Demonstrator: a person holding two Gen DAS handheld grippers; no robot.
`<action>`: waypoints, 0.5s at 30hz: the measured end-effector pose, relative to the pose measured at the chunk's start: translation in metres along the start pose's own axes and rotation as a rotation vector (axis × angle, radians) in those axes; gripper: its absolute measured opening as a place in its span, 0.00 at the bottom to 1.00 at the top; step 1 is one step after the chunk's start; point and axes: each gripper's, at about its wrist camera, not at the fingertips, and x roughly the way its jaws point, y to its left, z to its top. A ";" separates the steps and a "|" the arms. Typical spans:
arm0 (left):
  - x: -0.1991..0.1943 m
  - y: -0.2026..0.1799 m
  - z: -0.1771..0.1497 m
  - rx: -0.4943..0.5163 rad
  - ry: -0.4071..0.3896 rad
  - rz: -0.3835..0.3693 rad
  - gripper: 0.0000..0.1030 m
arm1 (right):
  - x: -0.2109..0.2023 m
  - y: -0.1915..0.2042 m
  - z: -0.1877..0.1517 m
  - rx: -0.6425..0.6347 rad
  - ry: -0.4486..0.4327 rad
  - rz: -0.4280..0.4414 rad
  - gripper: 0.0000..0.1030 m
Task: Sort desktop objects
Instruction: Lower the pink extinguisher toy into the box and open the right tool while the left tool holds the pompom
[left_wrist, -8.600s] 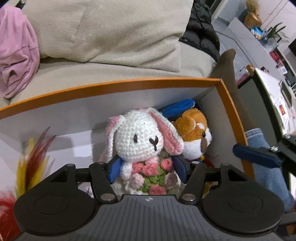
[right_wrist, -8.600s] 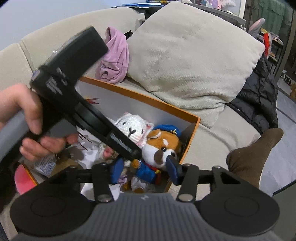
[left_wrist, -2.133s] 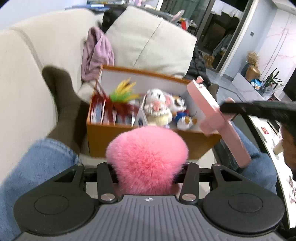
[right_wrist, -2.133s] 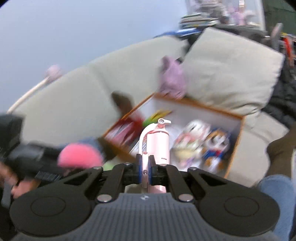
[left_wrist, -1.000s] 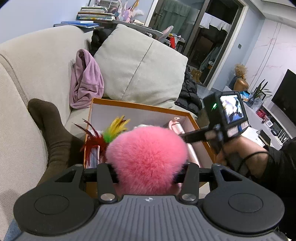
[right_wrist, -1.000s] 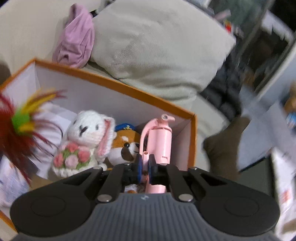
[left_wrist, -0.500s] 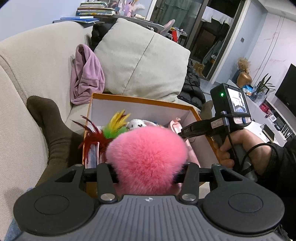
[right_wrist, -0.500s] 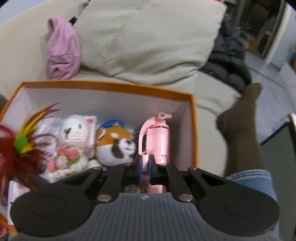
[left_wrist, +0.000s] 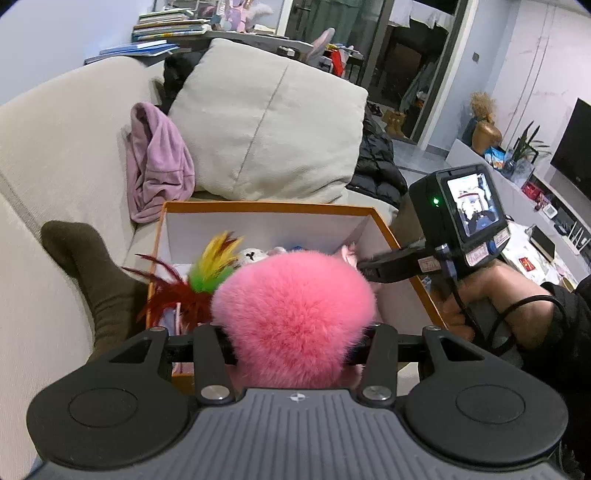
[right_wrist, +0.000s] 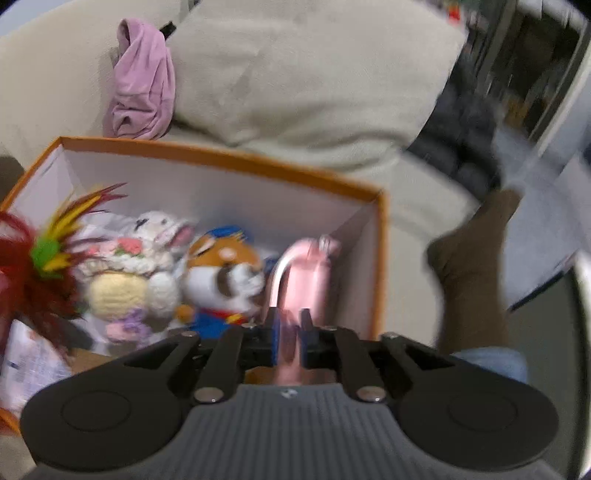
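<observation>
My left gripper (left_wrist: 295, 345) is shut on a fluffy pink pompom (left_wrist: 295, 310), held above the near edge of an orange box (left_wrist: 266, 205) with white inner walls. My right gripper (right_wrist: 290, 332) reaches into the box's right end (right_wrist: 382, 258). Its jaws are opening, and a pink toy fire extinguisher (right_wrist: 306, 273) stands between them, close to the right wall. In the left wrist view a hand holds the right gripper (left_wrist: 369, 266), and the pompom hides its tips. The right wrist view is blurred.
Inside the box lie a crocheted white bunny (right_wrist: 147, 236), a fox plush in blue (right_wrist: 221, 266) and red, yellow and green feathers (right_wrist: 44, 254). The box sits on a beige sofa by a cushion (left_wrist: 269, 125), a purple cloth (left_wrist: 155, 166) and socked feet (left_wrist: 96, 280).
The right jaws have parted slightly around the pink extinguisher, which now stands lower in the box. The left gripper has drifted a little, still holding the pompom.
</observation>
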 end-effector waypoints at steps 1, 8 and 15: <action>0.002 -0.003 0.001 0.007 0.004 0.001 0.50 | -0.002 -0.003 0.000 -0.014 -0.014 0.000 0.18; 0.021 -0.020 0.012 0.042 0.028 -0.005 0.50 | -0.027 -0.030 -0.009 0.019 -0.152 0.090 0.17; 0.052 -0.035 0.023 0.030 0.059 -0.053 0.50 | -0.038 -0.051 -0.042 0.174 -0.283 0.183 0.26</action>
